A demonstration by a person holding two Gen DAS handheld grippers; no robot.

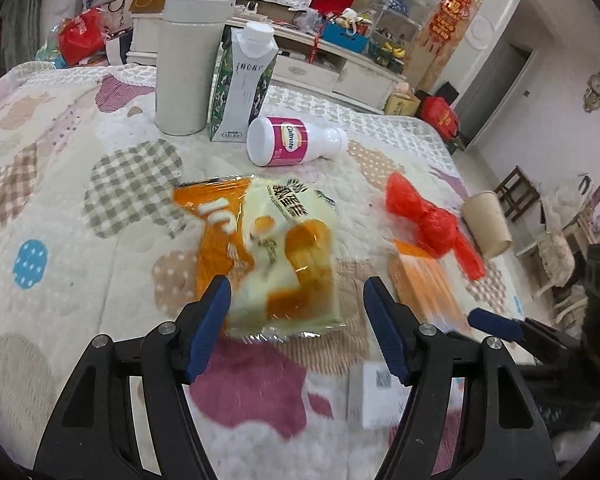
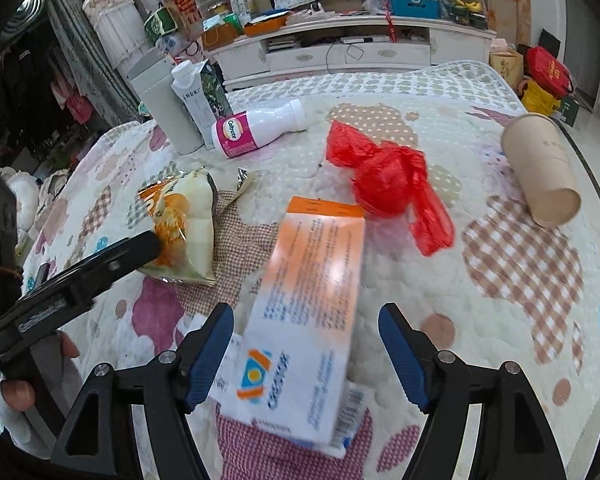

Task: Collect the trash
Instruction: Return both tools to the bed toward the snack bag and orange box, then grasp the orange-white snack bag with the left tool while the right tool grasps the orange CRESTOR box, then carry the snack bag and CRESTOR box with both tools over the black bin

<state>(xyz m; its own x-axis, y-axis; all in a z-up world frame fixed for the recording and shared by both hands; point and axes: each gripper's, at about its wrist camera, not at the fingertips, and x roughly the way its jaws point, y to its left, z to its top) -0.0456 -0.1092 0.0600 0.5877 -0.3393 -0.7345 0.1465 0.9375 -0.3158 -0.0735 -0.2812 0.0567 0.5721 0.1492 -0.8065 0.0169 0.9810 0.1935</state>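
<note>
Your left tongs [image 1: 296,300] stood spread, pads clear of the orange-and-cream snack bag [image 1: 266,252] lying between them on the quilted bed cover [image 1: 60,200]. Your right tongs [image 2: 306,332] were likewise spread around the orange-and-white carton [image 2: 308,316], whether they touched it you could not have told from the blur; a white box [image 2: 348,412] lay under its near end. Beyond the carton sat a knotted red plastic bag [image 2: 388,184], and toward the cover's right edge a tan paper cup [image 2: 540,168] lay on its side. Farther toward the far edge a pink-labelled white bottle [image 1: 292,142] lay tipped over, beside an upright milk carton [image 1: 242,84] and a grey flask [image 1: 188,60].
</note>
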